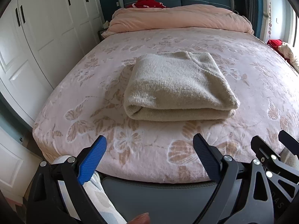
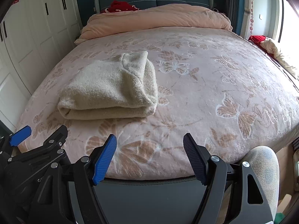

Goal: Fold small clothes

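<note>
A cream knitted sweater (image 1: 177, 85) lies folded into a thick rectangle on the pink butterfly-patterned blanket (image 1: 149, 145), its rolled fold facing me. The right wrist view shows the same sweater (image 2: 108, 89) left of centre. My left gripper (image 1: 149, 149) hovers over the bed's near edge, short of the sweater, open with nothing between its fingers. Near the same edge my right gripper (image 2: 149, 149) also stands open and empty, to the right of the sweater. The left gripper's frame (image 2: 37, 149) shows at the lower left of the right wrist view.
A rolled pink duvet (image 1: 179, 18) lies across the head of the bed, with red fabric (image 1: 147, 1) behind it. White wardrobe doors (image 1: 37, 37) line the left side. More red and cream cloth (image 2: 269, 46) sits by the window at right. A person's knee (image 2: 265, 168) is near the bed's foot.
</note>
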